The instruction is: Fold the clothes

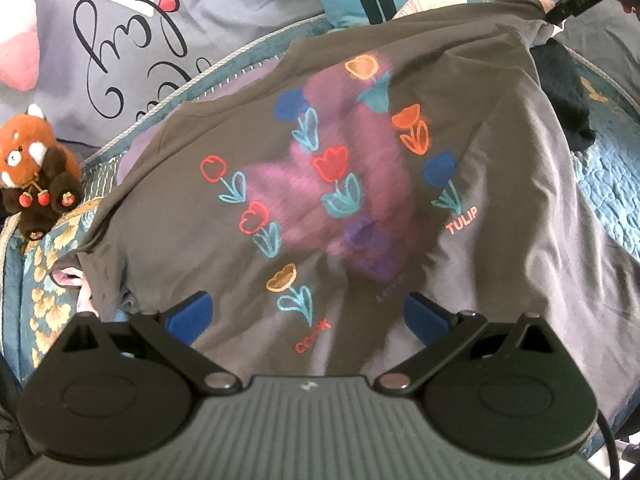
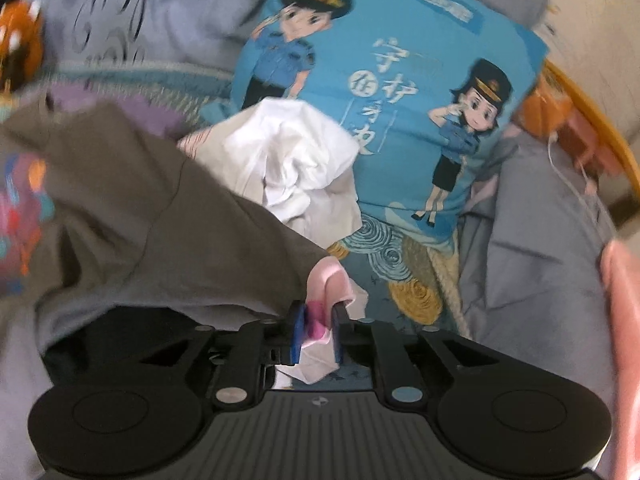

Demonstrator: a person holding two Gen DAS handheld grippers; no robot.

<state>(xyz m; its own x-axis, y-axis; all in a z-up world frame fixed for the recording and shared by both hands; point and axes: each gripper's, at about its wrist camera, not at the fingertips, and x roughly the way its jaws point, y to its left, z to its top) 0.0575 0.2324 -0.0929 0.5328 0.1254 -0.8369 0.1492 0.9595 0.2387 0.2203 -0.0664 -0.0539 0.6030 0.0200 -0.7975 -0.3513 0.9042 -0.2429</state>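
The brown shirt (image 1: 360,184) lies spread on the bed, print up, its length running away from the left tool (image 1: 308,312), whose jaws hang wide above the near hem. The right tool (image 2: 316,334) pinches pink-white cloth (image 2: 324,292) at the shirt's far corner.

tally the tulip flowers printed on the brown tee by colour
On the brown t-shirt, left wrist view:
red tulips: 3
orange tulips: 3 (two of them only outlined)
blue tulips: 2
purple tulips: 1 (blurred)
total: 9
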